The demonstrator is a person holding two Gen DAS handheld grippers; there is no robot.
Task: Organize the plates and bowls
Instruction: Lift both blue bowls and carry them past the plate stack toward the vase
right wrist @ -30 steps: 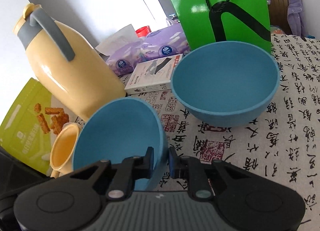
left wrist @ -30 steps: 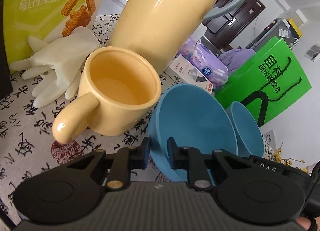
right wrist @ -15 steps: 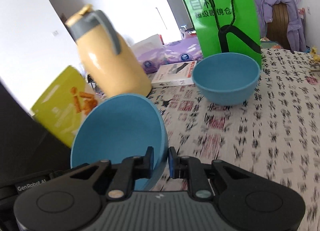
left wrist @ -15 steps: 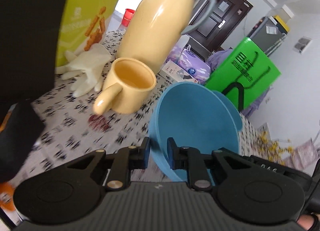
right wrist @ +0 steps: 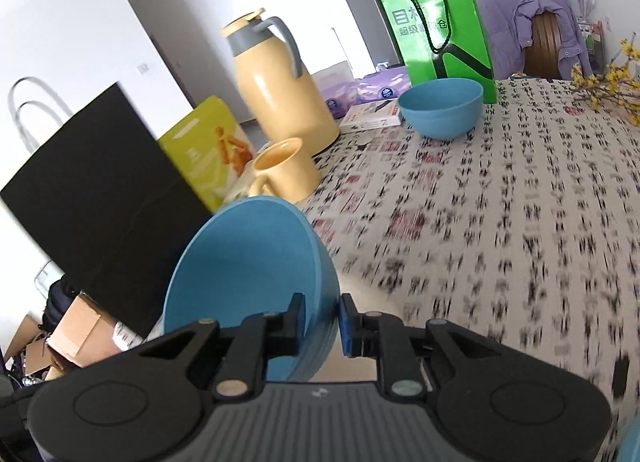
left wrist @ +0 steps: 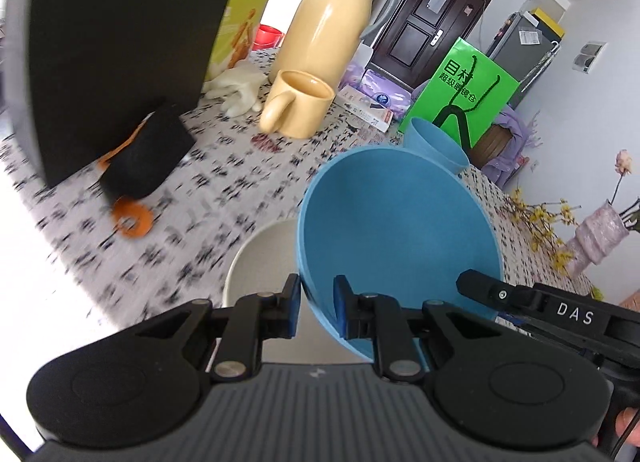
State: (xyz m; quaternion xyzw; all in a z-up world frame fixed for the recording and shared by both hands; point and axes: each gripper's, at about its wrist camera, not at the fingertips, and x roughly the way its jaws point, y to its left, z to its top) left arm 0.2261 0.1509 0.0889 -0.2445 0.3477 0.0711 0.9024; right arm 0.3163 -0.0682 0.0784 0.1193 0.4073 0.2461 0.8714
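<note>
My left gripper (left wrist: 316, 308) is shut on the rim of a blue bowl (left wrist: 396, 238), held tilted above the table. My right gripper (right wrist: 322, 320) is shut on the same blue bowl (right wrist: 244, 262) at its opposite rim; its black body (left wrist: 560, 314) shows at the right of the left wrist view. Under the bowl lies a white plate (left wrist: 260, 258). A second blue bowl (right wrist: 440, 108) stands upright on the table by the green bag, also seen in the left wrist view (left wrist: 432, 138).
A yellow mug (left wrist: 298, 104), a yellow jug (left wrist: 326, 26), white gloves (left wrist: 238, 88), a green snack box (left wrist: 238, 26) and a black bag (left wrist: 116, 42) stand at the left. A green paper bag (right wrist: 440, 22), tissue packs and a small box (right wrist: 374, 114) stand behind. A vase (left wrist: 600, 234) with flowers stands at right.
Both grippers have carried the blue bowl back from the mug and jug and higher. The white plate has come into view under it. The second bowl now looks farther away.
</note>
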